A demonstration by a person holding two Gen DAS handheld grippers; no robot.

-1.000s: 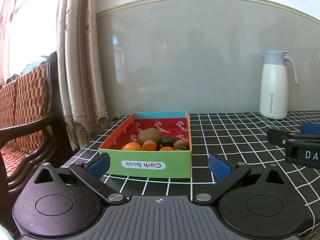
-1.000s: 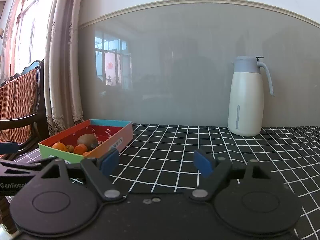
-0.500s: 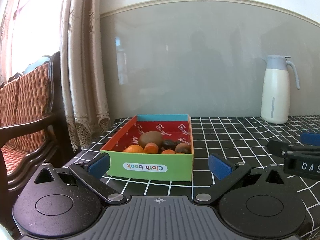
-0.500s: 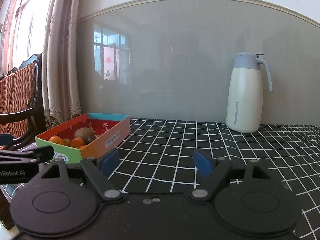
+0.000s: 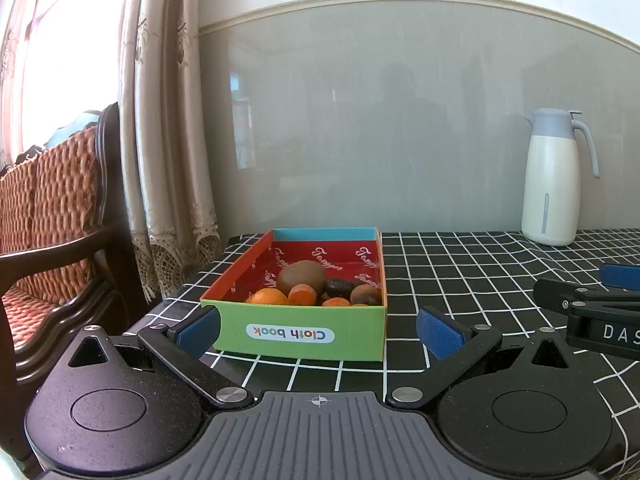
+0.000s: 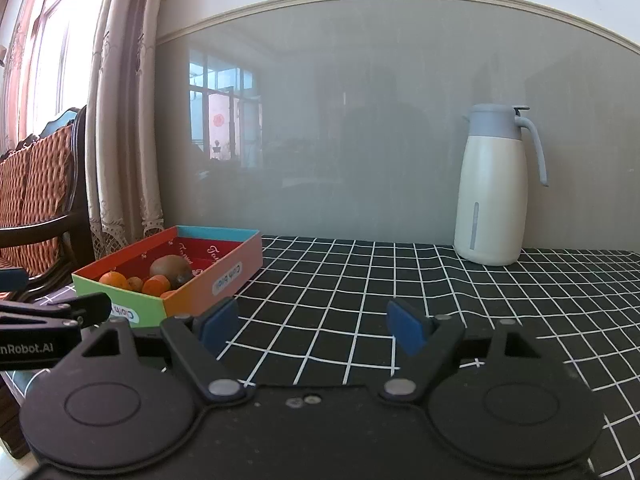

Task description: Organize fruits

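A table [image 5: 472, 280] under a black cloth with a white grid carries everything. It butts against a grey glossy wall panel [image 6: 360, 120] along its far edge, and a lace-trimmed curtain [image 5: 168, 140] hangs past its far left corner. A chair [image 5: 52, 208] with a dark wood frame and orange woven back stands off the left edge.

A cream jug [image 6: 492, 192] with a grey lid and handle stands upright at the far edge, toward the right, well apart from the rest.

The box [image 5: 300, 332] sits near the left edge, close to the front left corner. Its near wall is green with an upside-down "Cloth book" label, its left wall is orange, its far wall is blue, and its floor is red.

All the fruit lies in the near half of the box. A brown kiwi [image 5: 302, 278] is the largest piece. In front of it, against the green wall, lie an orange [image 5: 266, 297] and smaller orange pieces [image 5: 303, 295]. To the kiwi's right sit a dark round fruit [image 5: 338, 288] and a brownish one [image 5: 366, 295], touching each other.

The left gripper [image 5: 318, 328] hangs just in front of the box, its jaws spread wide and empty, one blue pad off each near corner of the box.

The right gripper [image 6: 312, 326] is to the right of the box, over bare cloth, jaws likewise spread with nothing between them. Each gripper's tip shows at the edge of the other's view.
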